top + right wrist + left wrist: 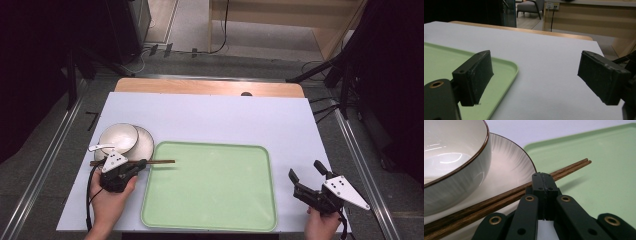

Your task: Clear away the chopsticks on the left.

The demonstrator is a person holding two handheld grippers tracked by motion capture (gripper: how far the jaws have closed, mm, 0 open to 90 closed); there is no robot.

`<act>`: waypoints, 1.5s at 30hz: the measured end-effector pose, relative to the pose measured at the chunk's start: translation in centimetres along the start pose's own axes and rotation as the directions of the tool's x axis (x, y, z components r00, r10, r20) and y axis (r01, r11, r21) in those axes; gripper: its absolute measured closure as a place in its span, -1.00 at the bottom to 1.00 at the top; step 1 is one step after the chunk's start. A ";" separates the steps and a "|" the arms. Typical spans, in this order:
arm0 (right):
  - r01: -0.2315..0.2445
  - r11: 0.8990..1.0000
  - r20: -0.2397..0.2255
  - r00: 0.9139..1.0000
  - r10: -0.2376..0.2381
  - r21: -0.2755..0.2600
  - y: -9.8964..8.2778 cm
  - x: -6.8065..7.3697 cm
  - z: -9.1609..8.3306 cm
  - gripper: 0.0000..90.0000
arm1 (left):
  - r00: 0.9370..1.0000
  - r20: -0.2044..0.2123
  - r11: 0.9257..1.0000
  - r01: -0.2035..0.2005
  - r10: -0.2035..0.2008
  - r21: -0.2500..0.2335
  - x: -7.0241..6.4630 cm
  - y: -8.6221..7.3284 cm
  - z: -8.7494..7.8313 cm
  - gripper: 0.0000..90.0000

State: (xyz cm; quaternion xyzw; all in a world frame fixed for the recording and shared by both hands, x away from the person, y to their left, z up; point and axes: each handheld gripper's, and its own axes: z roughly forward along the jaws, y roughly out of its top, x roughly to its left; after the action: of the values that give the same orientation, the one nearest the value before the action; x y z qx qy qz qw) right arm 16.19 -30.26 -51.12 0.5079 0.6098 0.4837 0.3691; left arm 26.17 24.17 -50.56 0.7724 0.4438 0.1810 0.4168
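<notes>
Gripping the chopsticks (150, 162) with my left gripper (141, 165), jaws pressed tight on them, I see their tips over the green tray's (210, 220) left edge, beside the bowl (118, 138) and plate (146, 144). My right gripper (306, 174) rests spread wide, right of the tray on the white table (210, 115).

Chopsticks (499, 200) cut off at left edge, partly hidden behind jaws; bowl (451, 157) cropped top and left.

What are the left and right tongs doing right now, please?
Left tongs: closed on the chopsticks.
Right tongs: open, holding nothing.
</notes>
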 end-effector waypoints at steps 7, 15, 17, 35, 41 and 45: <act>0.006 1.000 -0.003 1.000 -0.006 0.003 0.0 0.1 0.1 -0.72 | 0.999 -0.037 1.000 0.004 -0.004 0.009 0.2 0.7 1.1 1.00; 0.004 1.000 -0.005 1.000 -0.004 0.011 -0.1 0.1 0.2 -0.72 | 0.993 -0.111 0.998 -0.022 0.028 0.053 -0.1 1.8 2.5 1.00; 0.005 1.000 -0.005 1.000 -0.005 0.013 -0.1 0.1 0.2 -0.72 | 0.990 -0.137 0.998 -0.017 0.026 0.062 -0.1 2.1 2.7 1.00; 0.000 1.000 -0.012 1.000 0.000 0.014 -0.2 0.0 0.1 -0.72 | 0.999 -0.021 0.999 -0.025 0.026 0.036 1.5 2.6 -0.6 0.79; -0.003 1.000 -0.015 1.000 0.004 0.013 -0.1 -0.1 0.1 -0.72 | 0.996 0.050 0.995 -0.077 0.074 0.057 3.6 2.1 -3.9 0.80; -0.002 1.000 -0.019 1.000 0.002 0.016 -0.1 0.1 0.3 -0.72 | 0.993 0.080 0.992 -0.091 0.084 0.084 4.9 1.7 -4.7 0.79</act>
State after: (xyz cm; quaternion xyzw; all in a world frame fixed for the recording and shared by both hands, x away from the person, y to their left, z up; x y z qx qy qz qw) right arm 16.40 -30.12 -51.24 0.5069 0.6166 0.4839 0.3588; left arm 26.69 30.14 -46.89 0.8149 0.4008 0.1500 0.3910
